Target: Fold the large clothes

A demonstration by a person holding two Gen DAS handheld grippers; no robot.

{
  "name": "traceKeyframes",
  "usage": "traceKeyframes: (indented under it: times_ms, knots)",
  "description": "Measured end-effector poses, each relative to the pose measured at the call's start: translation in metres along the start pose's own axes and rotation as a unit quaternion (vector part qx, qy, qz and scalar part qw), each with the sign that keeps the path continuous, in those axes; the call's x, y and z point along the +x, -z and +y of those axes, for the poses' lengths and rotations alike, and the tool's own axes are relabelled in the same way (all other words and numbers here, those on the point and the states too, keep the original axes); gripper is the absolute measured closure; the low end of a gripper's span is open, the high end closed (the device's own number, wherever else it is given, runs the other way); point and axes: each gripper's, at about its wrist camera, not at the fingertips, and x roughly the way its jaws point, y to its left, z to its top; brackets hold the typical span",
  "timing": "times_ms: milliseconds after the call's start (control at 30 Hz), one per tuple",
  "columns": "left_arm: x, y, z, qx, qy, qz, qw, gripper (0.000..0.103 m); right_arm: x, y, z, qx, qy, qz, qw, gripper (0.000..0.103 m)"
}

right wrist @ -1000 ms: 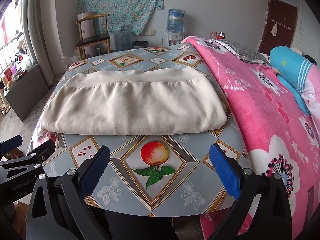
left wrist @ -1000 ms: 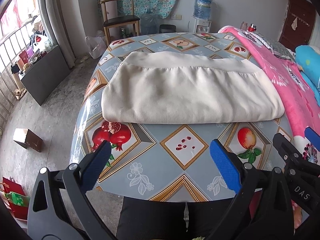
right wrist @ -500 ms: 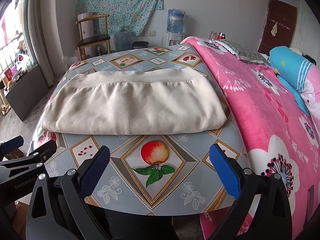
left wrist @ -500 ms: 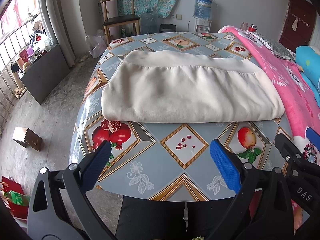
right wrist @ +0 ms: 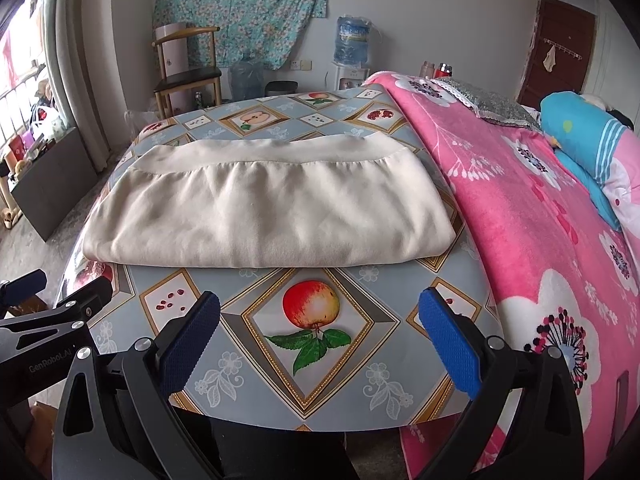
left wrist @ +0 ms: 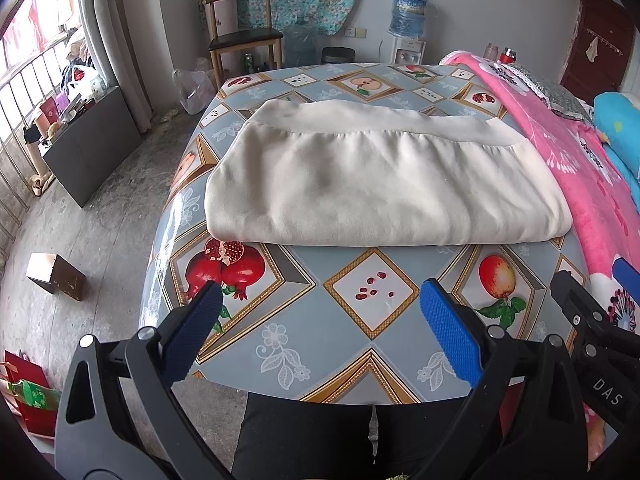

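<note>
A cream garment lies folded in a wide rectangle on the table with the fruit-pattern cloth; it also shows in the right wrist view. Its ribbed hem band runs along the far edge. My left gripper is open and empty, held over the table's near edge, short of the garment's near fold. My right gripper is open and empty too, beside it on the right, above the apple picture. Each gripper shows at the side of the other's view.
A bed with a pink flowered blanket adjoins the table on the right, with a blue pillow on it. A wooden chair and a water dispenser stand at the far wall. A small box lies on the floor at left.
</note>
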Motion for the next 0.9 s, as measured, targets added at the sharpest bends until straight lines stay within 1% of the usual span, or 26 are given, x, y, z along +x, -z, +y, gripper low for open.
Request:
traceKeyframes:
  times_ms: [667, 900]
  knots:
    - [0.0001, 0.0021, 0.0024, 0.000, 0.000, -0.002, 1.0000, 0.007, 0.0007, 0.0014, 0.0000, -0.002, 0.001, 0.000, 1.000, 0.006]
    - [-0.0015, -0.0022, 0.0009, 0.000, -0.002, -0.005, 1.0000, 0.008, 0.0022, 0.0015, -0.0003, -0.004, -0.001, -0.001, 1.000, 0.006]
